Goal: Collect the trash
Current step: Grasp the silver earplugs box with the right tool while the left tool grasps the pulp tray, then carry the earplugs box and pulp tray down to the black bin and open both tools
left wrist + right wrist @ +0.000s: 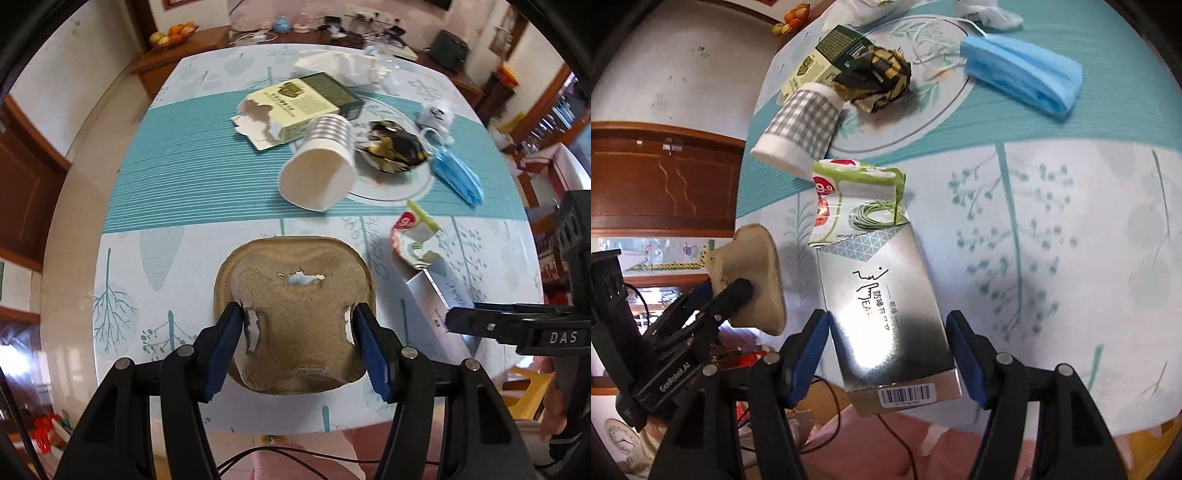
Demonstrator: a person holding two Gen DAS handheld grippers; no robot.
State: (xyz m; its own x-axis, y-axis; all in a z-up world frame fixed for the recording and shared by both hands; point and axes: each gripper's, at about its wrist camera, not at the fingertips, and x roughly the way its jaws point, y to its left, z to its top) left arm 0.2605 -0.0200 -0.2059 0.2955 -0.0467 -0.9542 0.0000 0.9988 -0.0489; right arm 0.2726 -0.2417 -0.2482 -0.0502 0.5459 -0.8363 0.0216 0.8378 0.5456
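Brown pulp tray (295, 325) sits clamped between my left gripper (297, 341) fingers, pads pressed into both its sides, near the table (177, 258) edge. My right gripper (886, 354) straddles a silver box (886, 314): fingers apart, left pad touching its edge, right pad just clear. Green wrapper (857, 199) lies at the box's far end. Beyond it: tipped paper cup (317, 166), torn carton (288, 107), dark crumpled wrapper (395, 147), blue mask (1023, 74).
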